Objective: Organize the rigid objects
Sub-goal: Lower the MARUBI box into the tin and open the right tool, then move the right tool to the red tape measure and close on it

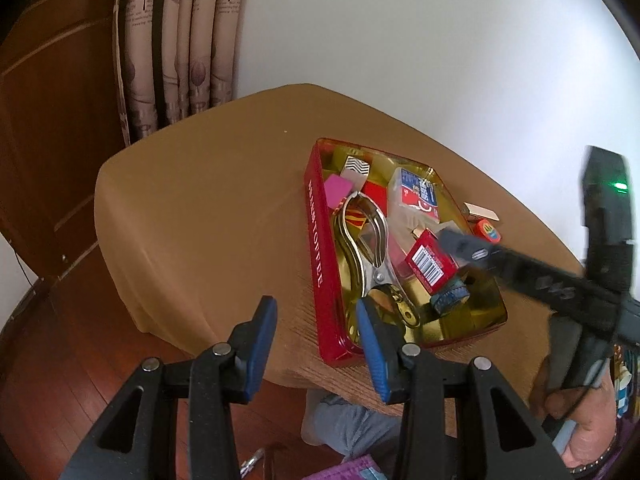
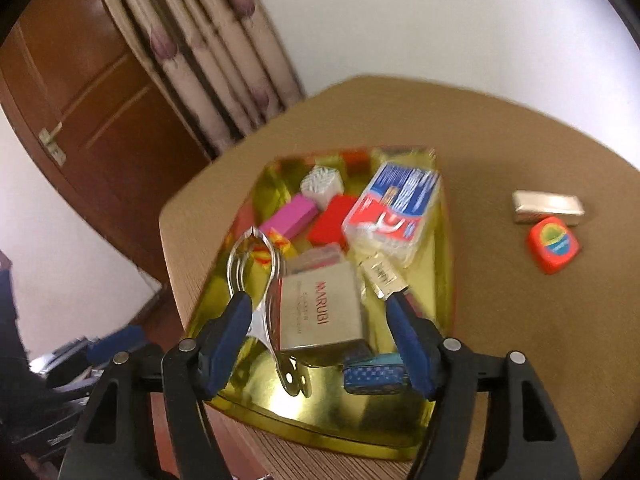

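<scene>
Over the red tin (image 2: 448,240) on the tabletop (image 1: 200,200) | right tool (image 2: 316,320) spread, empty, above the MARUBI box (image 2: 320,312) lying inside | left tool (image 1: 316,328) spread, empty | step: stowing | next: fetch silver box (image 2: 548,208) and tape measure (image 2: 554,244) lying outside.

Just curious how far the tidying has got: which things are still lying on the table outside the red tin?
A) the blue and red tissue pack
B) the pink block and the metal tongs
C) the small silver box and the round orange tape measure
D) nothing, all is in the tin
C: the small silver box and the orange tape measure lie on the bare table, beside the tin, not in it.
</scene>
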Available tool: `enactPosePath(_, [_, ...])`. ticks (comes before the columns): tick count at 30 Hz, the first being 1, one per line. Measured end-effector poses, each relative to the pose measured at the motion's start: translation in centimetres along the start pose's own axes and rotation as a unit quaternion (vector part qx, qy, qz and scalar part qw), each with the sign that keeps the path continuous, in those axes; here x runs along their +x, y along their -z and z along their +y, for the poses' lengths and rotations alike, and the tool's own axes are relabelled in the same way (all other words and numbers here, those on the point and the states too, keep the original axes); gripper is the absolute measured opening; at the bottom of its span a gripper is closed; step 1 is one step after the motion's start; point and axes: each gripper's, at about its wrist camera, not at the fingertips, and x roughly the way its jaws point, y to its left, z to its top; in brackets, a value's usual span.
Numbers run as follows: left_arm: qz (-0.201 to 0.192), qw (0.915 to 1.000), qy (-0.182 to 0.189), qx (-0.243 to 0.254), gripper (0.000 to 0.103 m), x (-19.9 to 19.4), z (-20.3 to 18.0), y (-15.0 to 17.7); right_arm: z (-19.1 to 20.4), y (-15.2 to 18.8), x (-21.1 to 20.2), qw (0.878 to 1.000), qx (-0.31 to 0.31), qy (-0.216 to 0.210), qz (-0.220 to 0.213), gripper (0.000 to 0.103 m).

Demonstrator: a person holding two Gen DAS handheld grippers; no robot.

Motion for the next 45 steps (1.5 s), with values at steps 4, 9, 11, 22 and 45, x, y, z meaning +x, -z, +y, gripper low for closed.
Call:
enactPosePath(4, [-0.002, 1.0000, 0.000, -0.007, 0.042, -0.1, 0.2, 0.0, -4.1, 0.9, -3.9, 0.996, 0.062, 0.031, -0.065, 0.077])
enactPosePath(9, [0.003, 1.0000, 0.001, -0.005, 0.042, 0.1, 0.1, 0.1, -11.0, 2.7, -5.6, 0.985, 0.109, 0.115, -0.062, 0.077])
enactPosePath(11, [0.009, 0.9999, 0.002, -0.005, 0.042, 0.3, 0.0, 0.2, -12.5, 3.0, -5.5, 0.983, 0.117, 0.127, -0.055, 0.077])
enactPosePath(22, [0.031, 0.9993, 0.006, -0.017, 0.042, 1.3, 0.4, 0.3, -14.6, 0.1, -1.1, 0.987, 0.030, 0.154, -0.026, 0.082])
enactPosePath(45, [0.056, 0.9971, 0.028, -0.043, 0.049, 2.7, 1.4, 0.2, -16.2, -1.2, 2.8, 0.987, -0.027, 0.156, 0.028, 0.052])
